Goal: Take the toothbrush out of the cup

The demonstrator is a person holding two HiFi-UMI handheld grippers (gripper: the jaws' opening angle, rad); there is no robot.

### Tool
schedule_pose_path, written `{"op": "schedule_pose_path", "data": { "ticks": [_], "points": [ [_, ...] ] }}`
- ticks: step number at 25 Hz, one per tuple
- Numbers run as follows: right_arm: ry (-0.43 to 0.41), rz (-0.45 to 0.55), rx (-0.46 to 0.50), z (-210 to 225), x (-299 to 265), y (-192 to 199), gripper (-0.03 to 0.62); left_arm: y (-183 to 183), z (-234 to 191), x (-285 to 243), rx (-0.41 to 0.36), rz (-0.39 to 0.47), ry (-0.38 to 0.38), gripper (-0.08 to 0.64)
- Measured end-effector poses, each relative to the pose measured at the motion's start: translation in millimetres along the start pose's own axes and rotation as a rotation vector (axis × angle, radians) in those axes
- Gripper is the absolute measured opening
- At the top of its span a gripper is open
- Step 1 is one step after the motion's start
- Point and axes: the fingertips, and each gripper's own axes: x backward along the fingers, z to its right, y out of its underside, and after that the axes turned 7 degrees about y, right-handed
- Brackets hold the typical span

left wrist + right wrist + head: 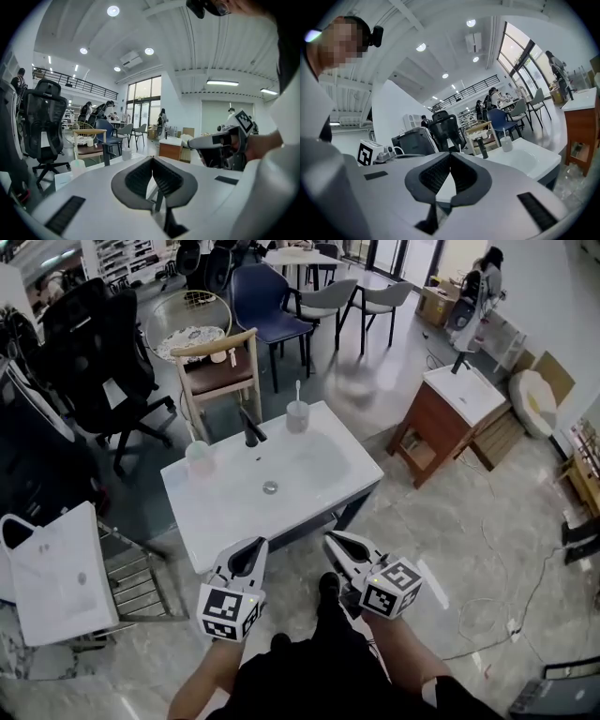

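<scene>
White toothbrush upright in cup at far edge of sink, beside perhaps a black tap. Pressed together, empty, off its near edge: left gripper, right gripper.

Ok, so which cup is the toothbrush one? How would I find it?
Find the big white sink right in front, then its black tap at the back edge. The grey cup stands just right of the tap. Unlike the paler cup at the sink's left corner, it has a white toothbrush sticking up.
</scene>
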Motion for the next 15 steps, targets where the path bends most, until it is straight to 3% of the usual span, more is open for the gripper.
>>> {"op": "schedule_pose_path", "data": {
  "ticks": [7, 15],
  "points": [
    [-0.169, -0.059, 0.038, 70, -90, -54, 0.028, -25, -65, -81, 0.038, 0.005, -0.17, 0.015],
    [-0.33, -0.124, 0.06, 140, -146, -94, 0.028, -51, -96, -166, 0.073, 0.009, -0.295, 0.015]
  ]
}}
